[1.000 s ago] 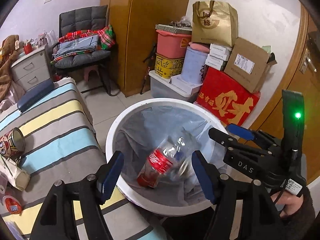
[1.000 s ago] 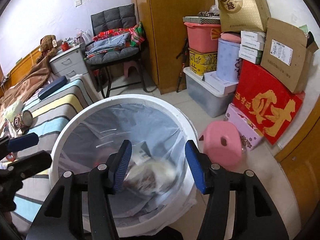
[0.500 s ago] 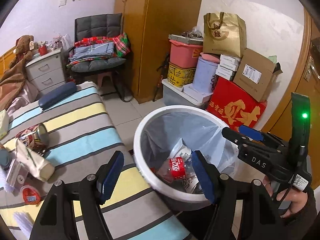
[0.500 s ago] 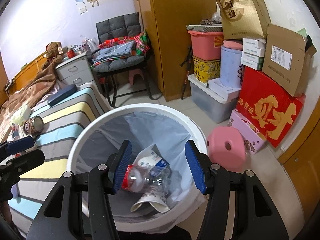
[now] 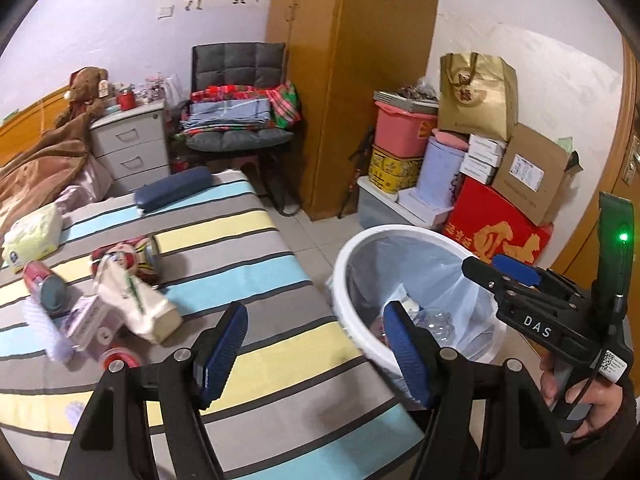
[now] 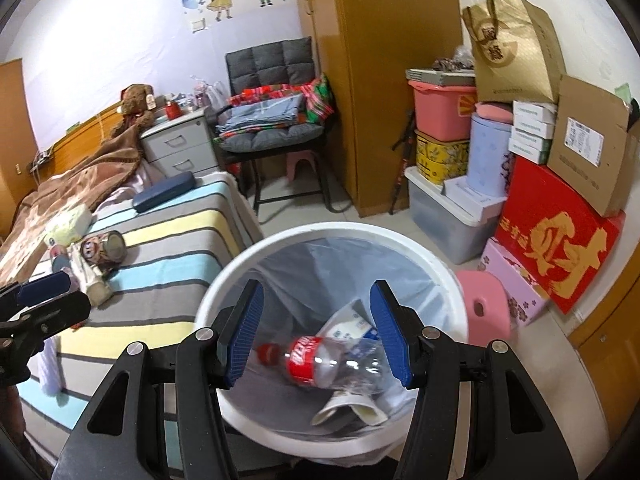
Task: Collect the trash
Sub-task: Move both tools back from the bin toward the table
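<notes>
With both the left gripper point(image 5: 316, 356) and right gripper point(image 6: 318, 336) spread wide and empty, the soft, light paper bag point(image 5: 134, 306) lies on the striped bed point(image 5: 248, 248) left of the bin point(image 6: 248, 264), best pinched mid-body.

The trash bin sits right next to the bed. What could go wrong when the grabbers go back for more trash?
1. The white trash bin stands close against the striped bed; a swinging left gripper might bump its rim and tip it.
2. The leftover trash is bunched together: the cream carton lies against the cartoon can, so a grab might catch both or knock the can rolling.
3. The tissue pack nearby might get taken by mistake.
</notes>
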